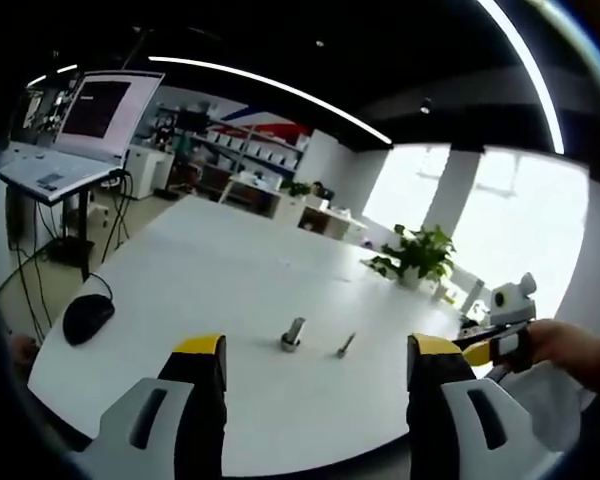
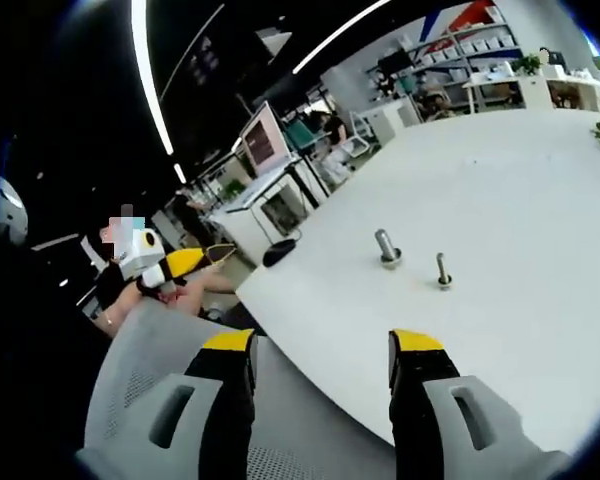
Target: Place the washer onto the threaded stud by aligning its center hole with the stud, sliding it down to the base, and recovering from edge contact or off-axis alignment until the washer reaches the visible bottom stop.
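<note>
Two metal studs stand upright near the front edge of the white table [image 1: 210, 270]. The thicker stud [image 1: 293, 334] has a wider ring at its foot; whether that ring is a washer is too small to tell. A thinner stud [image 1: 346, 346] stands just to its right. My left gripper [image 1: 317, 352] is open, short of the studs, and holds nothing. In the right gripper view the thick stud [image 2: 386, 247] and thin stud [image 2: 443, 270] stand ahead on the table [image 2: 540, 180]. My right gripper [image 2: 322, 345] is open and holds nothing, off the table's edge.
A black mouse [image 1: 87, 317] lies at the table's left end. A laptop on a stand [image 1: 90, 120] is beyond it, and a potted plant [image 1: 415, 255] at the far right. A hand holds the other gripper [image 1: 500, 342] at right. A grey padded surface [image 2: 140, 380] lies below the right jaws.
</note>
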The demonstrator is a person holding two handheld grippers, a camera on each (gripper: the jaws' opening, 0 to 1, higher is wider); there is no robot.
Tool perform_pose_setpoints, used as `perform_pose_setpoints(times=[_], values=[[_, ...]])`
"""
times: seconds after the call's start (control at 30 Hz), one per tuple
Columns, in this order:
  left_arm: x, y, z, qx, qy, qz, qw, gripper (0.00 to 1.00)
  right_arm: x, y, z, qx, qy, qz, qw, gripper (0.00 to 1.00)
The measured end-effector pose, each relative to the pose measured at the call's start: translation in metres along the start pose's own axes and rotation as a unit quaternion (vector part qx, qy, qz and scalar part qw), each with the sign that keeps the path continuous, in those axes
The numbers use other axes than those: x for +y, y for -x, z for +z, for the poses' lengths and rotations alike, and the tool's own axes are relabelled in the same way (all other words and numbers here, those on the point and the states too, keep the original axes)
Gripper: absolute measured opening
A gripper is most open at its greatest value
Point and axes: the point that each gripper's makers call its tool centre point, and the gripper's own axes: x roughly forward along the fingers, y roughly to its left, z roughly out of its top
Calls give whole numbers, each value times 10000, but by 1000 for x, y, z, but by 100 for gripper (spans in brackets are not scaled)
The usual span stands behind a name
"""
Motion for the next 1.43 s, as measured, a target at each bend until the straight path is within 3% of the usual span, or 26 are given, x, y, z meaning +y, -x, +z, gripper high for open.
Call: perform_pose_setpoints(times=[0.17,0.4,0.6,0.9,1.0,1.43], values=[[-1,0,0,9,88,-23,10000,71,-7,-2,-8,235,-14,-102,9997,55],[-1,0,0,3,24,0,10000,71,-9,-1,-11,298,81,-112,9995,52],[-1,-1,-3,59,91,-9,9999,70,-27,2,-22,579,113,-240,9980,51],[-1,-1,-3,74,184,-6,9998,70,-37,4,-23,608,102,-272,9977,51],[-1,-1,-4,100,255,-34,9996,70,-43,4,-28,713,55,-408,9966,45],[-1,-2,-4,90,207,-10,9997,67,-43,2,-30,644,-166,-434,9968,48]])
